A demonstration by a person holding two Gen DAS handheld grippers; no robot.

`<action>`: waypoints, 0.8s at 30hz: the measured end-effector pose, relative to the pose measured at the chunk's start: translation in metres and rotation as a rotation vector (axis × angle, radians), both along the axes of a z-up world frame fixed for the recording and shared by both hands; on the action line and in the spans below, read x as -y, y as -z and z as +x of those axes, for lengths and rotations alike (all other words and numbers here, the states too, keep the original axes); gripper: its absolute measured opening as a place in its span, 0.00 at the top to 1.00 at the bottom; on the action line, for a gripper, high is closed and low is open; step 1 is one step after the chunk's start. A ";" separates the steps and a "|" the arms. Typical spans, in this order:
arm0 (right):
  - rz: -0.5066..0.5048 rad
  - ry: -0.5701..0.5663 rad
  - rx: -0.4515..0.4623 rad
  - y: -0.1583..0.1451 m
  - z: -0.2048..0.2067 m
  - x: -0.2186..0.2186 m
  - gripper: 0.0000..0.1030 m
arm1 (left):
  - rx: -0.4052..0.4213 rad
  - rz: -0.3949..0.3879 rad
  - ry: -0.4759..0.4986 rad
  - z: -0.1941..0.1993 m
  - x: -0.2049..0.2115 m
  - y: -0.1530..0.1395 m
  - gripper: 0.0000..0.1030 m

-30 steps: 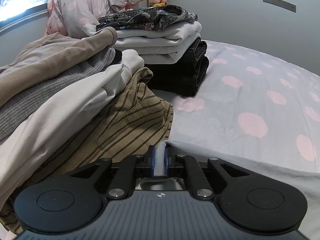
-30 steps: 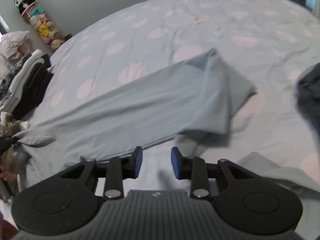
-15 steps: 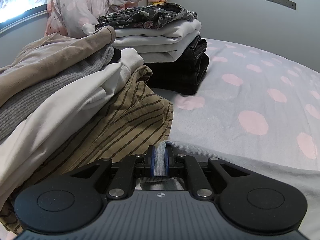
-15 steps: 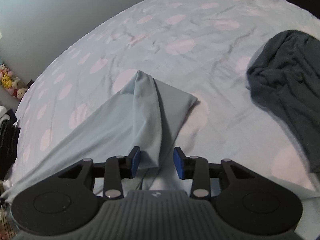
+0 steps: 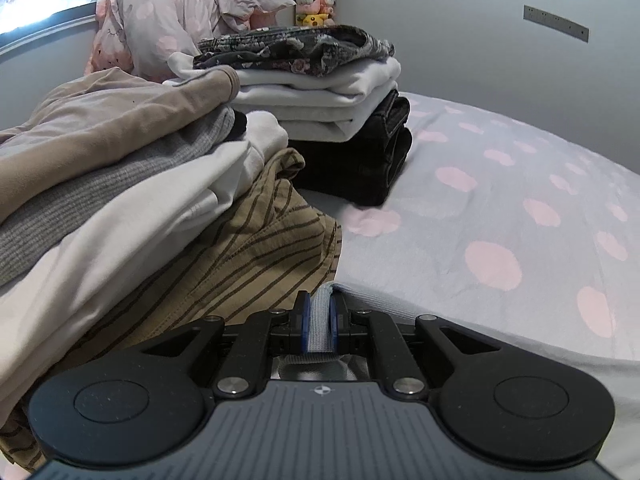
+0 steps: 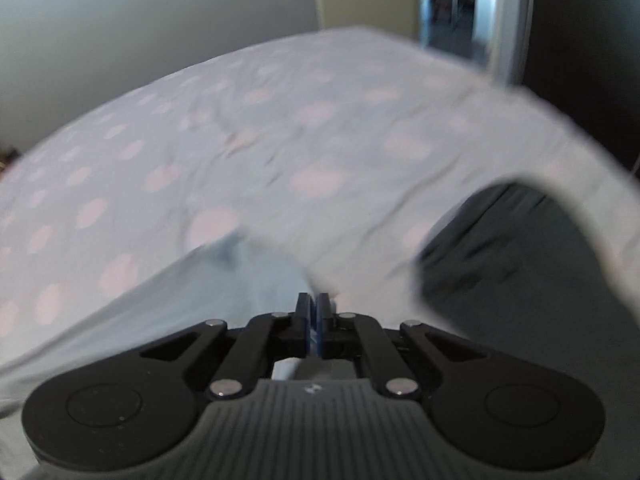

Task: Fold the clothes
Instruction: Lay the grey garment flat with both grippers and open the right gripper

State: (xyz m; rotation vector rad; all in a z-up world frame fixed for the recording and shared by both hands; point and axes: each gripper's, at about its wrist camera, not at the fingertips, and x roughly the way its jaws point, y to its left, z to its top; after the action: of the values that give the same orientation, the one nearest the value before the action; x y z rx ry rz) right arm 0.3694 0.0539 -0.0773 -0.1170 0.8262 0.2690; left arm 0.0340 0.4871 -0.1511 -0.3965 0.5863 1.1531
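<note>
L gripper (image 5: 319, 307) is clamping a ribbed hem of the pale blue garment (image 5: 460, 320), jaws nearly closed on the fabric. The garment is lying across the dotted bedsheet (image 5: 500, 200), just beside the striped tan garment (image 5: 240, 264) at the base of an unfolded pile. A folded stack (image 5: 320, 92) is sitting behind. R gripper (image 6: 313, 303) is pinching the blue cloth, jaws fully together; view blurred. Dark grey garment (image 6: 520, 260) is lying to the right.

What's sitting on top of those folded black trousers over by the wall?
On the folded black trousers lie folded white garments, topped by a dark floral piece. How many white pieces there are, and anything tucked between them, is hidden.
</note>
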 end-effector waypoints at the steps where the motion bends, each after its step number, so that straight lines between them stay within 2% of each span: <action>1: -0.053 0.009 0.030 -0.008 0.005 -0.001 0.97 | 0.002 0.002 -0.001 0.000 0.000 -0.001 0.89; 4: -0.212 0.038 0.119 -0.032 0.022 -0.003 0.97 | 0.014 0.015 -0.005 -0.002 0.002 -0.005 0.89; 9: -0.404 0.077 0.226 -0.044 0.055 -0.011 0.98 | 0.025 0.078 0.005 0.000 0.009 -0.016 0.90; 17: -0.478 0.125 0.242 -0.023 0.104 -0.026 0.98 | -0.009 0.167 0.051 0.030 -0.002 -0.033 0.91; 24: -0.516 0.146 0.213 0.026 0.152 -0.040 0.98 | -0.073 0.212 0.076 0.063 -0.017 -0.003 0.91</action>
State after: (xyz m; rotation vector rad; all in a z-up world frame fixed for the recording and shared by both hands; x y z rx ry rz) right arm 0.5214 0.0936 -0.1037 -0.5569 0.6723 -0.0997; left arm 0.0968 0.5037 -0.1483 -0.1496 0.5319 1.1473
